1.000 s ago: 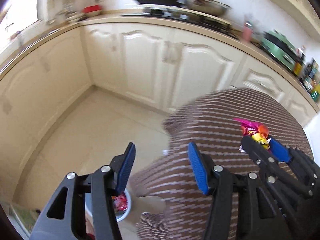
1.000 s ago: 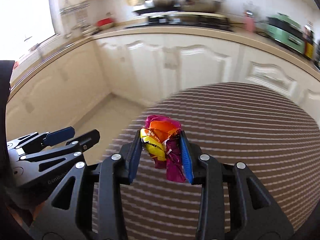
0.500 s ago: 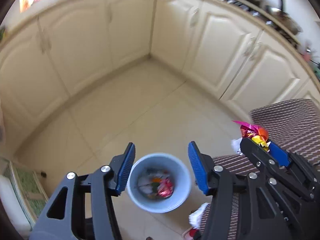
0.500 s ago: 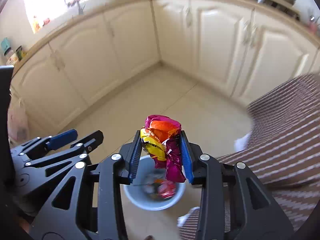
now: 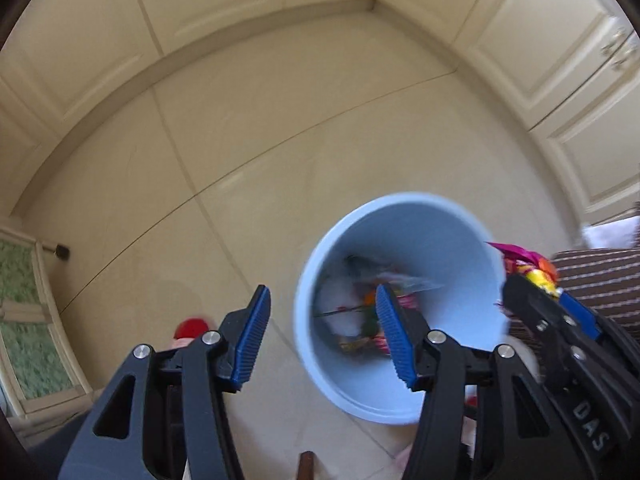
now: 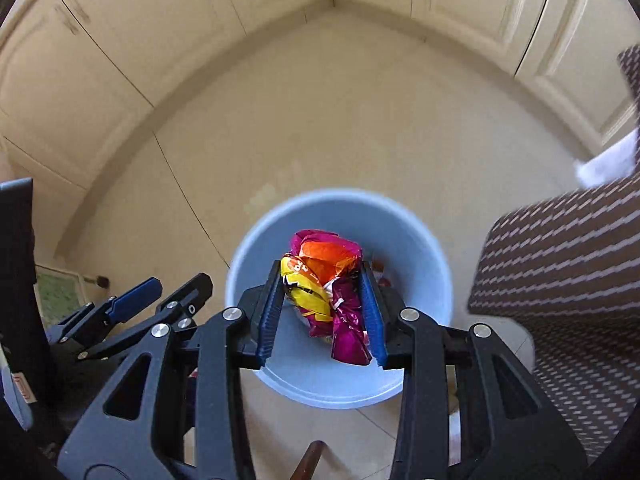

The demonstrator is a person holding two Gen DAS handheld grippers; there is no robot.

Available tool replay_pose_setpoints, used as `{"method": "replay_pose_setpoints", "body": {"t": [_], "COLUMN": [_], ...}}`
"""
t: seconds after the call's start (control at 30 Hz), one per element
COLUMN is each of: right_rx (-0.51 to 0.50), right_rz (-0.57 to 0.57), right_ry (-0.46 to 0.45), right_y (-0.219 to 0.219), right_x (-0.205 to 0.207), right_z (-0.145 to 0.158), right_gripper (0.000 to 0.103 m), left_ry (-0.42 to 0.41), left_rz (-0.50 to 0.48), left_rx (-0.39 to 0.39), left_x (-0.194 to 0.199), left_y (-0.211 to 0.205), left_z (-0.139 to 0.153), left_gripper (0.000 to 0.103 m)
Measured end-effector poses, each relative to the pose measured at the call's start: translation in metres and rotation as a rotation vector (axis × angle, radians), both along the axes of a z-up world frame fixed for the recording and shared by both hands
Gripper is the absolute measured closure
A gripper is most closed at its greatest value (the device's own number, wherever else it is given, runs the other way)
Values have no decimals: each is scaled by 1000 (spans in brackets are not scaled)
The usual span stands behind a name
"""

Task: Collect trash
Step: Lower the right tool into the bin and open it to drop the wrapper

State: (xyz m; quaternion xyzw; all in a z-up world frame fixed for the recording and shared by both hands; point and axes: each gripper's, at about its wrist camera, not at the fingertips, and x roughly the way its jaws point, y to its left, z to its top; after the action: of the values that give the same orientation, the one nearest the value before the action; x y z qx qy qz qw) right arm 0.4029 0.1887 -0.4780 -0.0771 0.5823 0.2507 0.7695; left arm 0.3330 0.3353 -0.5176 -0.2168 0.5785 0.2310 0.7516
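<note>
A light blue trash bin (image 5: pixel 432 224) stands on the tiled floor with several wrappers inside; it also shows in the right wrist view (image 6: pixel 420 240). My right gripper (image 6: pixel 322 312) is shut on a crumpled pink, orange and yellow wrapper (image 6: pixel 328 276) and holds it over the bin's opening. The same gripper and wrapper (image 5: pixel 524 264) show at the right of the left wrist view. My left gripper (image 5: pixel 322 336) is open and empty, above the bin's left rim.
Cream kitchen cabinets (image 6: pixel 120 40) ring the floor at the back and sides. A brown striped cloth-covered surface (image 6: pixel 568 264) is at the right, close to the bin. A red-topped object (image 5: pixel 192 328) lies on the floor left of the bin.
Both grippers have tilted down and moved toward the bin, which now looks much larger. The right gripper still holds the wrapper, now over the bin's opening.
</note>
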Motion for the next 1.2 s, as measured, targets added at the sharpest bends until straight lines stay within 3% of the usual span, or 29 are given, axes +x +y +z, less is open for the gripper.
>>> {"method": "replay_pose_setpoints", "body": {"t": [0.2, 0.37, 0.53, 1.2], "right_rx": [-55, -78, -91, -99], "right_rz": [3, 3, -9, -39], "right_ry": [50, 79, 89, 78], "right_y": [6, 8, 13, 9], "right_x": [0, -6, -14, -14], "right_z": [-55, -79, -90, -89], "right_gripper": [67, 67, 67, 64], "left_ry": [94, 159, 137, 152], "left_rz": [57, 100, 83, 68], "left_rx": [-65, -90, -190, -161], "left_x": [-6, -14, -12, -10], "left_y": [9, 12, 4, 2], "left_z": [-64, -95, -105, -109], "left_gripper": [49, 53, 90, 90]}}
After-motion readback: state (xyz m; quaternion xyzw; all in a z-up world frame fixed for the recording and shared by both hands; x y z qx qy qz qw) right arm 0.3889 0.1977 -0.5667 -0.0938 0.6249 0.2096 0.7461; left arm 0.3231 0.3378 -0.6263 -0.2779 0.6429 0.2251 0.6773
